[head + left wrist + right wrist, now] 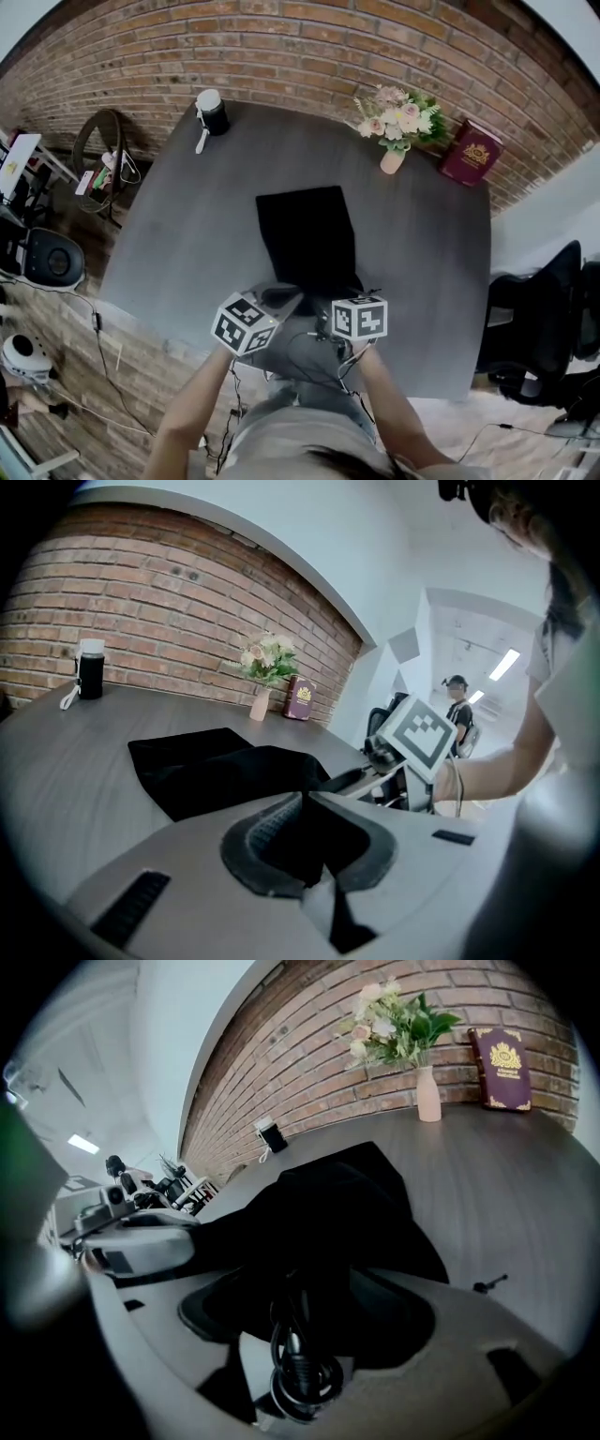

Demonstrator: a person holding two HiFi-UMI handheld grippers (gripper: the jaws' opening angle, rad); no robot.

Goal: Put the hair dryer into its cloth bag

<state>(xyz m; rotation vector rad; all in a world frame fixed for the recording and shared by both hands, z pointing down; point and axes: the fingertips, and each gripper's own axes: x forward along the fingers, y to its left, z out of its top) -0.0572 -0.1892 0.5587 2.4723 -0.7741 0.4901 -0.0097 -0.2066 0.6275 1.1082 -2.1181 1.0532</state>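
The black cloth bag (307, 234) lies flat on the middle of the grey table (187, 244), its near end bunched up at the front edge. My left gripper (309, 846) is shut on a fold of that near end. In the right gripper view the bag (328, 1213) fills the space ahead. My right gripper (309, 1307) stands wide open, with black cloth lying between its jaws but not pressed by the pads. A coiled black cord (302, 1377) sits low between them, close to the camera. The hair dryer's body is hidden.
At the back of the table stand a black bottle with a white cap (211, 111), a vase of flowers (394, 155) and a red book (469, 152). A small dark object (489, 1284) lies right of the bag. An office chair (534, 319) stands at the table's right.
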